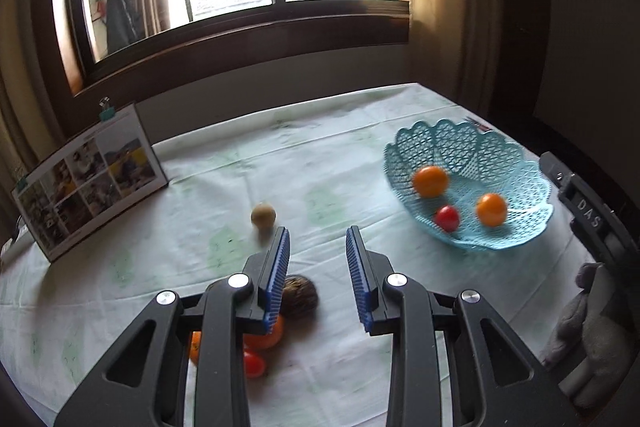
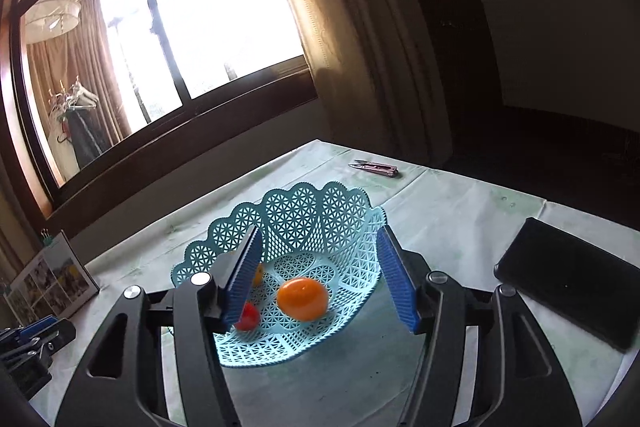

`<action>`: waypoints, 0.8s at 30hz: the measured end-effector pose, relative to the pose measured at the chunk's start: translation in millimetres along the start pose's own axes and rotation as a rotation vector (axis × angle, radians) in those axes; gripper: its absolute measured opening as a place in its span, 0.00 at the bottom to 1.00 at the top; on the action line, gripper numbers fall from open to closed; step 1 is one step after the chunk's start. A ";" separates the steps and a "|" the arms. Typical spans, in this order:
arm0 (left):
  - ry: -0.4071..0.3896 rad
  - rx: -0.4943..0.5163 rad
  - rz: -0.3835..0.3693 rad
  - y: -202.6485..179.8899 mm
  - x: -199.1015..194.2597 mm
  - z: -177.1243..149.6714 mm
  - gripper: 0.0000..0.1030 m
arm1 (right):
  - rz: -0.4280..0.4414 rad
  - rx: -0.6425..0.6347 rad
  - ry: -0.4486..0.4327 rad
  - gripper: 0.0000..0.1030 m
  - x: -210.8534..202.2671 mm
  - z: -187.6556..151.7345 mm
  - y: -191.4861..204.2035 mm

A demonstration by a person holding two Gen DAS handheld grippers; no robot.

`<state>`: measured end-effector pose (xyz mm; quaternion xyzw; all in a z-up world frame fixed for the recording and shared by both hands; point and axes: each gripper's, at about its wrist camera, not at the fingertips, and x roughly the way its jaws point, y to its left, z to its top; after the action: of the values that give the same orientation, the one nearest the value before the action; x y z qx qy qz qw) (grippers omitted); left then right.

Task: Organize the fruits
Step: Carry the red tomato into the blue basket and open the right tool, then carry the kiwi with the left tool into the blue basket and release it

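A light blue lattice basket stands at the right of the table and holds two oranges and a red tomato. My left gripper is open and empty above loose fruit: a dark brown fruit, an orange and a red tomato under its left finger, and a beige round fruit farther off. My right gripper is open and empty over the basket, where an orange and a tomato show.
A photo board leans at the table's left. Small snips lie near the far edge. A black flat case lies at the right. A grey plush toy sits at the right edge. A window and curtains stand behind.
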<state>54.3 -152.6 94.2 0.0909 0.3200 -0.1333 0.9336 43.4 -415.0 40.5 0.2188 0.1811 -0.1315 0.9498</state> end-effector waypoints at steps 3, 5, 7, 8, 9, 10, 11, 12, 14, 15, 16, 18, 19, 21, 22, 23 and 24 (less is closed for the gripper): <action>0.005 0.003 -0.001 3.7 -2.8 0.2 0.31 | 0.007 0.009 0.009 0.60 0.9 0.7 -0.9; 0.018 -0.012 0.007 14.4 -2.8 -1.6 0.35 | 0.017 0.007 0.011 0.60 0.1 0.4 0.5; 0.025 -0.038 0.022 28.0 -3.2 -3.8 0.41 | 0.026 0.002 0.011 0.61 -0.1 0.0 1.4; 0.028 -0.052 0.030 35.0 -3.6 -4.5 0.42 | 0.030 0.000 0.013 0.61 0.0 -0.2 2.0; 0.032 -0.074 0.044 44.0 -2.0 -4.3 0.46 | 0.032 0.000 0.016 0.61 0.3 -0.6 2.4; 0.040 -0.093 0.055 51.8 0.9 -2.8 0.49 | 0.033 0.001 0.019 0.62 0.9 -0.9 2.5; 0.046 -0.107 0.055 58.2 4.9 0.8 0.51 | 0.034 0.004 0.023 0.62 1.5 -1.0 2.3; 0.050 -0.110 0.047 61.6 9.6 5.7 0.55 | 0.036 0.009 0.028 0.62 2.4 -1.1 1.6; 0.052 -0.100 0.034 65.3 24.5 20.2 0.60 | 0.038 0.025 0.042 0.62 5.0 -0.6 -0.8; 0.056 -0.090 0.022 66.9 38.8 33.4 0.61 | 0.040 0.033 0.047 0.62 5.6 -0.6 -2.0; 0.058 -0.081 0.008 68.5 51.6 45.3 0.61 | 0.043 0.039 0.049 0.62 5.5 -0.3 -2.9; 0.053 -0.064 -0.010 72.7 88.7 75.1 0.61 | 0.051 0.044 0.045 0.62 4.3 0.3 -3.8; 0.061 -0.066 -0.010 74.4 103.7 84.1 0.61 | 0.056 0.042 0.043 0.62 3.5 0.4 -3.3; 0.112 -0.066 -0.017 78.4 146.4 103.4 0.61 | 0.065 0.037 0.048 0.62 4.5 0.2 -2.3; 0.147 -0.080 -0.011 81.9 170.0 111.0 0.61 | 0.068 0.033 0.056 0.62 6.2 -0.1 -1.7; 0.169 -0.094 -0.013 85.0 182.6 114.7 0.60 | 0.070 0.031 0.064 0.62 7.8 -0.3 -1.1; 0.204 -0.128 -0.017 90.5 200.9 119.1 0.60 | 0.070 0.031 0.074 0.62 9.2 -0.7 -1.0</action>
<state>303.0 -135.5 69.7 0.0414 0.4218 -0.1105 0.8990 51.2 -417.0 35.9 0.2444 0.2060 -0.0927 0.9430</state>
